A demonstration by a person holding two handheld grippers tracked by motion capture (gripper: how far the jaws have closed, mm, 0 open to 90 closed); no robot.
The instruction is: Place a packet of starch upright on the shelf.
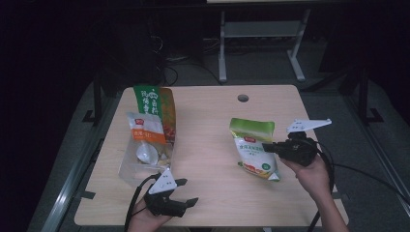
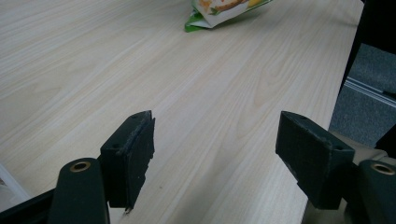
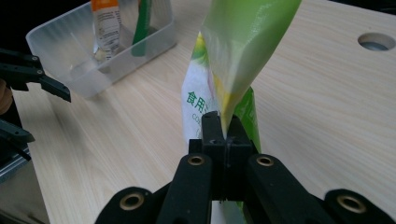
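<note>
Fingers of the right gripper pinched only the green pouch's thin edge, so it risked slipping free, while the left gripper stood spread and empty.

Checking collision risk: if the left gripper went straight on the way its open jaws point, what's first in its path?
Mostly bare table. The left gripper aims along it toward the green-and-white pouch that the right gripper holds; that looks first, though depth is unclear.

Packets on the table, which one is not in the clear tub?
The green and white packet, pinched by the right gripper; the other two stand in the tub.
</note>
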